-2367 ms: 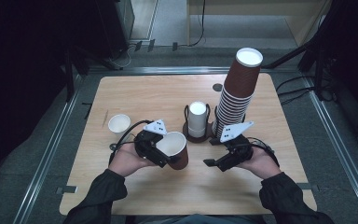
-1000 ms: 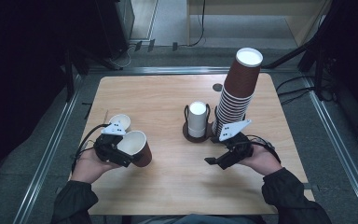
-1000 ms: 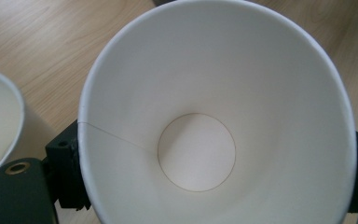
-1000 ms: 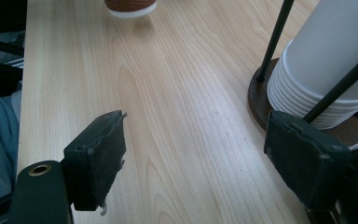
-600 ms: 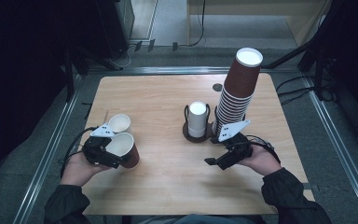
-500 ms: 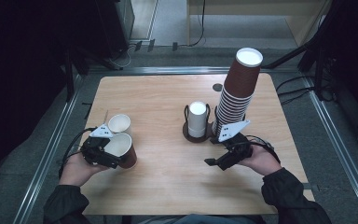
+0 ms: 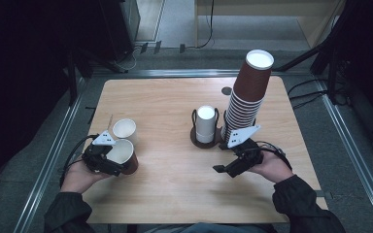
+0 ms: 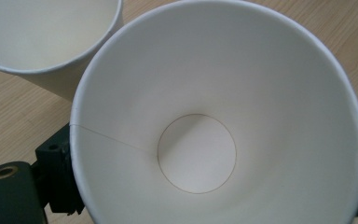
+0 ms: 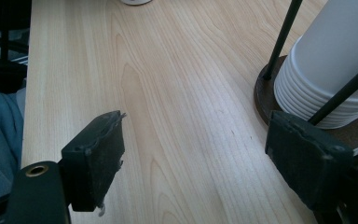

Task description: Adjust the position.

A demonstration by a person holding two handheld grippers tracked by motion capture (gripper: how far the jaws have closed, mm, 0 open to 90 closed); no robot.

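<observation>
Bare wooden table [image 7: 175,194] stretches wide between the brown cup [image 7: 124,156] at its left edge and the tall cup stack [image 7: 247,97], with the left gripper [image 7: 108,164] holding that cup just beside a white cup [image 7: 125,129]. Its jaws, which have just been opening, still flank the cup's wall; the cup's long axis tilts, mouth toward the left gripper's camera, base hidden. Near the stack's foot the right gripper [image 7: 222,170] stands wide open and empty, beside the white cups in the wire holder [image 9: 335,74], cut off at the frame edge.
</observation>
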